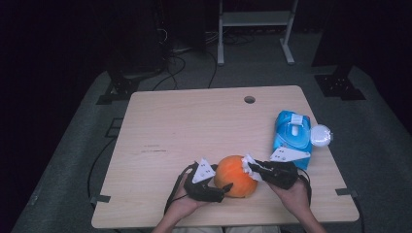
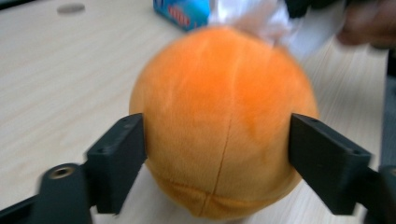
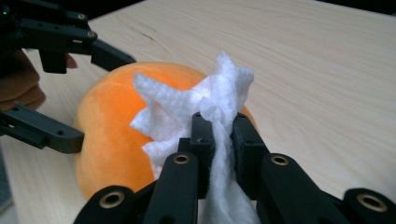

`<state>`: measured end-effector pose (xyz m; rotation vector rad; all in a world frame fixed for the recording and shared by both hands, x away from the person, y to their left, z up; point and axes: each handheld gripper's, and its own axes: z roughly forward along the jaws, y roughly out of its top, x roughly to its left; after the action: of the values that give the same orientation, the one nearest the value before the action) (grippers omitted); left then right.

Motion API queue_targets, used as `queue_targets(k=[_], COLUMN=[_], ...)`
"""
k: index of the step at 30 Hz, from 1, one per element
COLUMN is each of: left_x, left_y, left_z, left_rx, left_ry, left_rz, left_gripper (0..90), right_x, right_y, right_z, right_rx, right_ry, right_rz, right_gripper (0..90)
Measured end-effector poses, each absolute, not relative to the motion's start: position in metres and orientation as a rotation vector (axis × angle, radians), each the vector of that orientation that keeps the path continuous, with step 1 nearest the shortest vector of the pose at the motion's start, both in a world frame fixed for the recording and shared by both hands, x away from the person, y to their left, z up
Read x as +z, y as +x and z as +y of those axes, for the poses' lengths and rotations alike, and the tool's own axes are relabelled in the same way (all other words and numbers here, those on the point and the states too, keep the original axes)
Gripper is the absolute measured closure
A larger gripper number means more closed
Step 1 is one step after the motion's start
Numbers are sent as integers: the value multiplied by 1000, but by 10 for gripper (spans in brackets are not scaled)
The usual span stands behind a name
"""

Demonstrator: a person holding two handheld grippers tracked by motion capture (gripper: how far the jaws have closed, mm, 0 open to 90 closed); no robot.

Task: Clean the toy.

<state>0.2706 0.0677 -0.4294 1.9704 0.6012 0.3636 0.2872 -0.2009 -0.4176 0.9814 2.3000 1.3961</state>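
At the near edge of a light wooden table (image 1: 194,121), I work an orange plush ball (image 1: 236,175) between my two grippers. My left gripper (image 1: 221,190) comes at the ball from the left, its jaws spread wide and set on either side of it; in the left gripper view the ball (image 2: 224,121) sits between the two black jaws, the left one right at the plush, the right one at its edge, and I cannot tell whether either presses in. The ball rests on the tabletop, a seam running down its front.

My right gripper (image 1: 250,167) meets the ball from the right, its jaws closed tight on a crumpled white wipe (image 3: 205,112). In the right gripper view the wipe bunches up out of the pinch and lies against the upper side of the ball (image 3: 112,126), with the left gripper (image 3: 88,98) straddling it farther off. In the high view the wipe (image 1: 248,164) touches the ball's upper right.

Behind my right hand (image 1: 294,196), a blue pack of wet wipes (image 1: 293,136) lies flat near the table's right edge, a round white lid (image 1: 321,135) just beside it. A cable hole (image 1: 249,99) marks the far side of the tabletop.
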Motion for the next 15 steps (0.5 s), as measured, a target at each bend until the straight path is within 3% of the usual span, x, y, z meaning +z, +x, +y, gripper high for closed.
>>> queue_targets(k=[5,9,15], left_x=[-433,-435,-429], left_y=[270,275,273], left_z=[64,72,64], left_rx=[398,368,363], left_ry=[2035,2036,1992], left_rz=[572,606,562], left_gripper=[215,244,165], right_x=[-416,-423,-422], right_y=[277,288,284], right_z=[-176,-190,-189], right_rx=[1422,1422,1448], right_ry=[865,968,971], right_rz=[2357,2343,2331], right_gripper=[803,802,802])
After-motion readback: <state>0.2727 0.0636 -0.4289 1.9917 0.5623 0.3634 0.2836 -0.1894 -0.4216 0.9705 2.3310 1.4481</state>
